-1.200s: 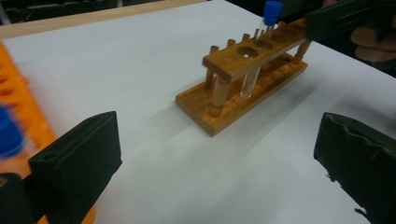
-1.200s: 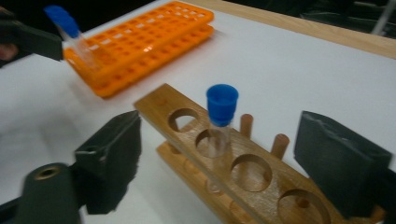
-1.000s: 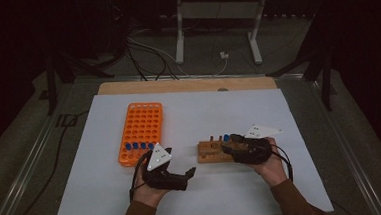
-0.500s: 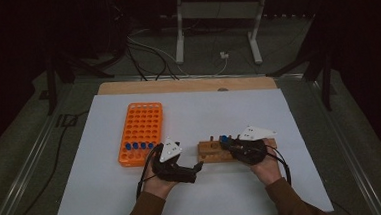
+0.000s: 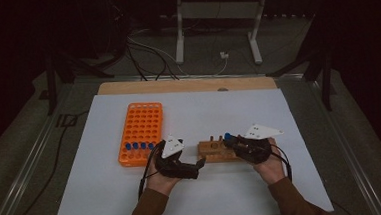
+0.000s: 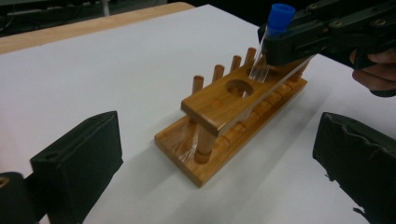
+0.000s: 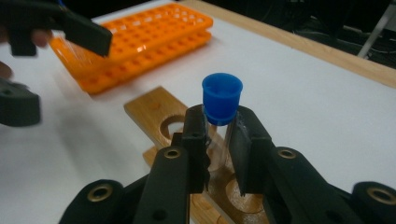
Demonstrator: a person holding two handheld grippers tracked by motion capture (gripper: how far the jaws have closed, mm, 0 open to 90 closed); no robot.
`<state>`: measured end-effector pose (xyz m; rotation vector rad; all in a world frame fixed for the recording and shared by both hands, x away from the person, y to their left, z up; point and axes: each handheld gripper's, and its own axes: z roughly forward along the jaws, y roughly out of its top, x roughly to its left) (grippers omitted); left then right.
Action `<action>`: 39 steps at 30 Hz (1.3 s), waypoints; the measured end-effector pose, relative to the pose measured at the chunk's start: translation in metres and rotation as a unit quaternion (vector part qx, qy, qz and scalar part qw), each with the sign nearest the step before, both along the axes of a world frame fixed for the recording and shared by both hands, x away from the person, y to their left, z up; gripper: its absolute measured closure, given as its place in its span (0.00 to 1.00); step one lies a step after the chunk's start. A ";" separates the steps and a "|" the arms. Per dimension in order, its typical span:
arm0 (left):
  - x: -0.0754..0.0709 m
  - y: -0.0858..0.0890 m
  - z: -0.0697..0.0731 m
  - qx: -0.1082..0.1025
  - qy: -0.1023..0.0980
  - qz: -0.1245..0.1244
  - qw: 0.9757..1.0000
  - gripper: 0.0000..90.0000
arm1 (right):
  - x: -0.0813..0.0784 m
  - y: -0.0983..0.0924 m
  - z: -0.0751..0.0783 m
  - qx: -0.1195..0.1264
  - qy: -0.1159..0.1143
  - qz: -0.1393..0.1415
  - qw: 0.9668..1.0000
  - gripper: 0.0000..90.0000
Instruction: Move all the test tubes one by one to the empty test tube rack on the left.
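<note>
My right gripper (image 7: pixel 219 127) is shut on a clear tube with a blue cap (image 7: pixel 222 97), held upright over a hole of the wooden rack (image 7: pixel 156 112). In the high view the right gripper (image 5: pixel 232 143) holds the tube (image 5: pixel 227 136) above the right part of the wooden rack (image 5: pixel 214 151). My left gripper (image 5: pixel 197 163) sits at the rack's near left end. Its jaws stand wide open in the left gripper view (image 6: pixel 219 137), with the wooden rack (image 6: pixel 224 116) beyond them and the tube (image 6: pixel 273 28) at the top right.
An orange tube rack (image 5: pixel 141 132) lies left of the wooden rack, with several blue-capped tubes (image 5: pixel 136 146) in its near rows. The white mat (image 5: pixel 203 106) covers the table, with a wooden strip (image 5: pixel 187 85) along its far edge. Cables and stand legs lie on the floor beyond.
My left gripper has shifted right and a little forward, closer to the wooden rack's left end. The right gripper has kept the tube over the rack, almost still.
</note>
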<state>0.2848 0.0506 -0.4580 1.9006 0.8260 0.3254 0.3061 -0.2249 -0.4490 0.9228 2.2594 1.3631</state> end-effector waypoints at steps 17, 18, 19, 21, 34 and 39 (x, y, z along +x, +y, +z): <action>0.013 -0.033 0.022 0.004 -0.025 -0.031 0.999 0.07 | -0.008 -0.011 0.033 0.047 -0.019 -0.019 0.999 0.86; 0.013 -0.036 0.024 0.007 -0.028 -0.035 0.999 0.08 | -0.009 -0.011 0.034 0.049 -0.021 -0.022 0.998 0.86; 0.014 -0.039 0.025 0.010 -0.031 -0.037 0.999 0.08 | -0.009 -0.011 0.034 0.051 -0.022 -0.023 0.998 0.86; 0.014 -0.045 0.027 0.013 -0.037 -0.040 0.998 0.10 | -0.010 -0.012 0.035 0.053 -0.022 -0.024 0.998 0.86; 0.014 -0.069 0.029 0.020 -0.065 -0.053 0.996 0.62 | -0.015 -0.007 0.041 0.065 -0.019 -0.014 0.998 0.86; 0.014 -0.070 0.030 0.016 -0.067 -0.056 0.996 0.73 | -0.014 -0.007 0.040 0.075 -0.008 -0.008 0.997 0.86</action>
